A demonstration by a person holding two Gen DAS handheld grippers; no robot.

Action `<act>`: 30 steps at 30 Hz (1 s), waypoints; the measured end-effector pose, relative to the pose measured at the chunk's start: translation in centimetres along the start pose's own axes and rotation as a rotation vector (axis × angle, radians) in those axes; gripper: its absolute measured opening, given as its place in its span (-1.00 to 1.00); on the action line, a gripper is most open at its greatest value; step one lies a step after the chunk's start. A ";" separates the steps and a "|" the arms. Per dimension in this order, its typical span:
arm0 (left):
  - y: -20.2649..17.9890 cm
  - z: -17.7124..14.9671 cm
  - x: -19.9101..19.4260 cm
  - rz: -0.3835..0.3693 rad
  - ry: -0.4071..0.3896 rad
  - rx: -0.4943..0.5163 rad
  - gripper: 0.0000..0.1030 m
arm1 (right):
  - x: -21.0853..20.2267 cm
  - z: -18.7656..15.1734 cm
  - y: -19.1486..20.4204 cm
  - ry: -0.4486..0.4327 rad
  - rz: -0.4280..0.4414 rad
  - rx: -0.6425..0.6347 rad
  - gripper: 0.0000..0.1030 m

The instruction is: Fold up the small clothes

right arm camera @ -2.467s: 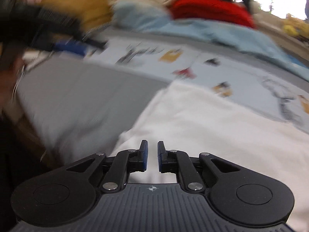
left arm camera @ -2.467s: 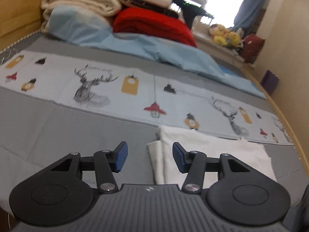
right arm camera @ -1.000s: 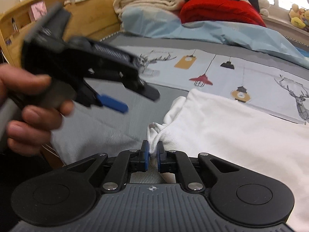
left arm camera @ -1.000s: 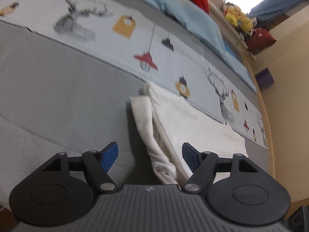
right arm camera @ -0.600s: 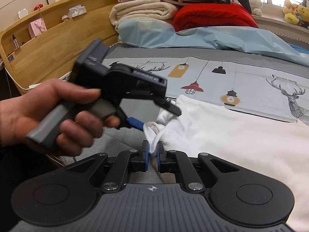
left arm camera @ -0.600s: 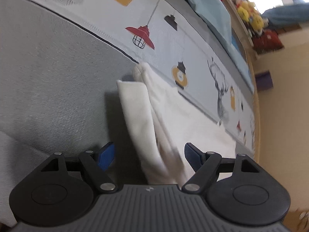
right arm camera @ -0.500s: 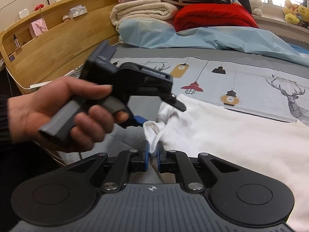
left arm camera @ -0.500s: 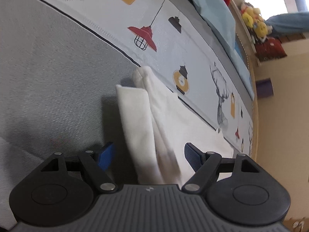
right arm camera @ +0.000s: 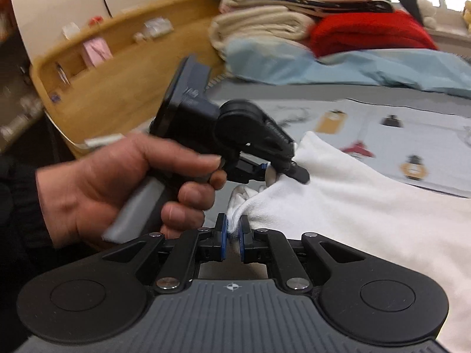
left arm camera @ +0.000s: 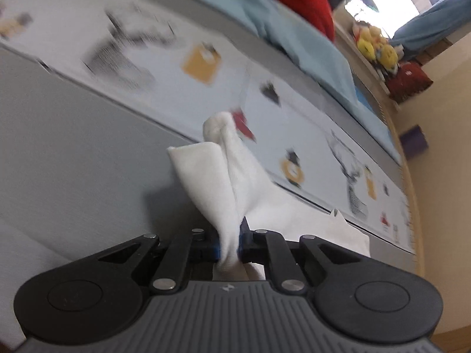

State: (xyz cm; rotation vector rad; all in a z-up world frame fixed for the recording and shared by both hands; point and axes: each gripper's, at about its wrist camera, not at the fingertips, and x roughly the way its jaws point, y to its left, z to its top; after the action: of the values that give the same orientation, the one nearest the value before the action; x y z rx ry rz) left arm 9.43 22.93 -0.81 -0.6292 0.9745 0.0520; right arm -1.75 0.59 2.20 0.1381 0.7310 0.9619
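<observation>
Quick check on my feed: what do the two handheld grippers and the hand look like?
Both the left gripper and right gripper are matte black with blue-padded jaws, silver pivot screws and ribbed grey bodies. The bare left hand shows a dark sleeve.

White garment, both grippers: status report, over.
Left gripper shut on white garment edge. Right gripper shut on a nearby bunched edge. Garment lifted off grey bedspread. Nothing in the way.

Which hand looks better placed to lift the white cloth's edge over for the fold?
Probably left: the left gripper pinches a raised flap of the white cloth; the right gripper holds a low bunched corner.
</observation>
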 end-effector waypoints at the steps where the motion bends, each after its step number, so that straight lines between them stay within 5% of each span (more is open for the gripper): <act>1: 0.3 0.0 -1.0 0.017 -0.013 0.015 -0.79 | -0.1 0.2 0.0 -0.008 0.015 0.019 -0.85; 8: -2.5 -0.4 -2.2 0.030 -0.011 0.102 -0.79 | -3.0 -0.2 -2.3 -0.001 -0.063 0.048 -0.86; 20: -20.5 -5.6 3.5 -0.225 0.009 0.342 -0.78 | -16.3 -4.8 -11.5 -0.126 -0.409 0.195 -0.87; 23: -23.9 -7.7 4.1 -0.289 0.007 0.424 -0.63 | -18.7 -6.2 -13.3 -0.131 -0.515 0.223 -0.87; 25: -24.9 -8.6 4.2 -0.338 0.020 0.446 -0.30 | -18.7 -7.0 -14.3 -0.084 -0.585 0.243 -0.87; 30: -23.4 -8.1 4.1 -0.295 0.018 0.419 -0.28 | -16.8 -10.1 -18.8 0.130 -0.668 0.459 -0.83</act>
State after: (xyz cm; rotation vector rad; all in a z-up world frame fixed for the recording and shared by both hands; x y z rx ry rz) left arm 13.02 -1.47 3.81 -0.3803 0.8669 -0.4105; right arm -0.91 -25.63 -4.74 0.2154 1.0246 0.1583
